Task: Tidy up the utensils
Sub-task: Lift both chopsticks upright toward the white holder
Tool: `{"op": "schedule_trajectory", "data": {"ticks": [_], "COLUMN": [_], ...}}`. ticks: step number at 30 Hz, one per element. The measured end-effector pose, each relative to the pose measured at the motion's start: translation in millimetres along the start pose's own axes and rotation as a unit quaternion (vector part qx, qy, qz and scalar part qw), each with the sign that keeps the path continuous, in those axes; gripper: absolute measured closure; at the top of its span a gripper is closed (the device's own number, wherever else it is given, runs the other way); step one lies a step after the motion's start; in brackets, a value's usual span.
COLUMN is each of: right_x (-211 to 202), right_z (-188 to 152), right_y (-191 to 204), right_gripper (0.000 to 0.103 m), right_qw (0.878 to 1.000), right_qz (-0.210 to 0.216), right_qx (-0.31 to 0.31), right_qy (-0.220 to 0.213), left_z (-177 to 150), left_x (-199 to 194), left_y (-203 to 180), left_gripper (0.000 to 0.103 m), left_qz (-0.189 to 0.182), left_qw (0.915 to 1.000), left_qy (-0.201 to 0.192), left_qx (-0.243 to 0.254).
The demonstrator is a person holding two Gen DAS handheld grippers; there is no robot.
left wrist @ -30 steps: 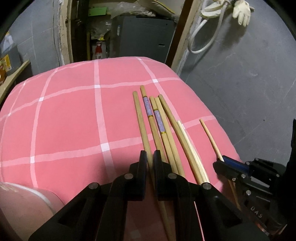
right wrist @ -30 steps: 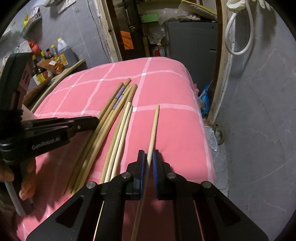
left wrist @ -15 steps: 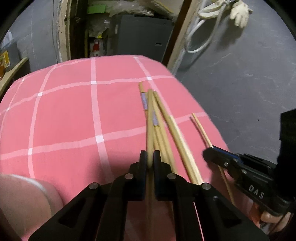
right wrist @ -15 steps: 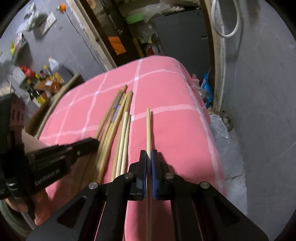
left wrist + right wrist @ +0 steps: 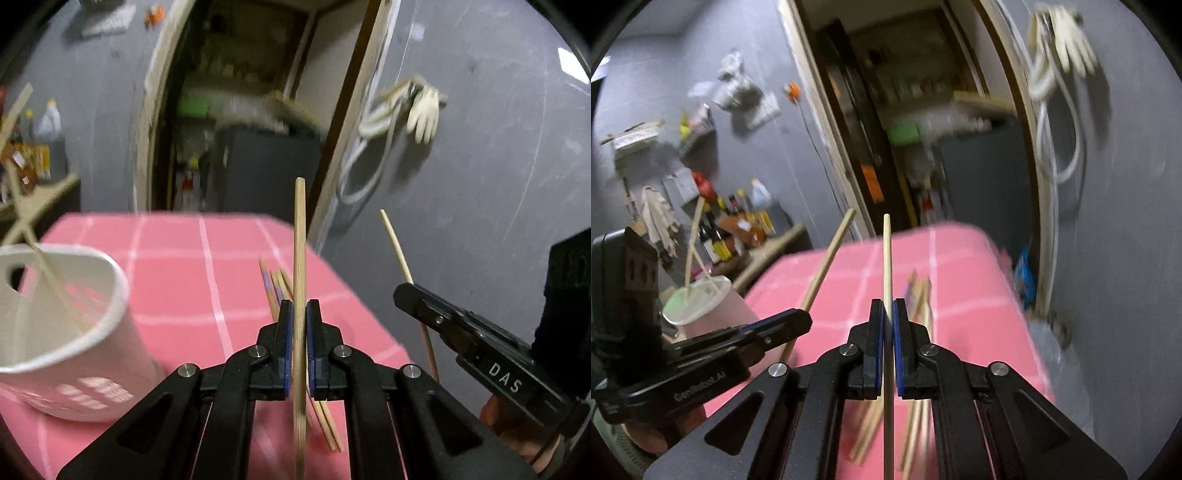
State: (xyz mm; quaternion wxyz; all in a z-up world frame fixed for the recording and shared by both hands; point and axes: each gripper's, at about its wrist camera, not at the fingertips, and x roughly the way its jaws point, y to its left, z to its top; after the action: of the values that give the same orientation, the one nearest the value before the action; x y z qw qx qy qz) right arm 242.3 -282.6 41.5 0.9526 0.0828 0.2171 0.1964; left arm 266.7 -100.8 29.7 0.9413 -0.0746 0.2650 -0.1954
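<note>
Left wrist view: left gripper (image 5: 300, 314), fingers clamped on one thick chopstick (image 5: 299, 236), lifted off the surface (image 5: 177, 266).
Right wrist view: right gripper (image 5: 888, 314), fingers clamped on one thin chopstick (image 5: 886, 254), also aloft.
Cup (image 5: 74, 295): white, at the left on the surface; two sticks inside.
Loose pile (image 5: 275, 288): on the cloth below; about four, blurred, count uncertain.
Step, judged: carry to cup.
Method: tilt each tip down, enter one at a time, clear the rim and standing sticks, release low.
</note>
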Motion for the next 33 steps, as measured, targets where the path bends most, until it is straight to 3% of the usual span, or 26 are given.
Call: {"op": "schedule_trajectory", "data": {"ticks": [7,13,23,33], "right_x": [-29.5,-36.4,-11.2,25.8], "right_z": [15.5,32.3,49.5,55.7], "right_y": [36.1,60.1,98.6,130.3], "right_gripper": [0.1,0.1,0.1,0.1], "right_qw": [0.994,0.987,0.975,0.962], "right_qz": [0.004,0.026,0.089,0.144], "right_qx": [-0.041,-0.048,-0.037,-0.025], "right_qy": [-0.1,-0.149,-0.2,-0.232], "left_z": [18.5,24.7,35.6,47.8], "left_x": [-50.0,-84.4,-121.2,-151.1], "left_y": [-11.5,-9.3,27.9,96.8], "left_gripper": [0.099,0.098,0.098,0.098], "left_qz": [0.019,0.049,0.079,0.091], "left_qw": [0.9939,0.9831,0.9713,0.9578], "left_qy": [-0.105,-0.171,-0.222,-0.272], "left_qx": [0.029,0.044,0.035,-0.018]}}
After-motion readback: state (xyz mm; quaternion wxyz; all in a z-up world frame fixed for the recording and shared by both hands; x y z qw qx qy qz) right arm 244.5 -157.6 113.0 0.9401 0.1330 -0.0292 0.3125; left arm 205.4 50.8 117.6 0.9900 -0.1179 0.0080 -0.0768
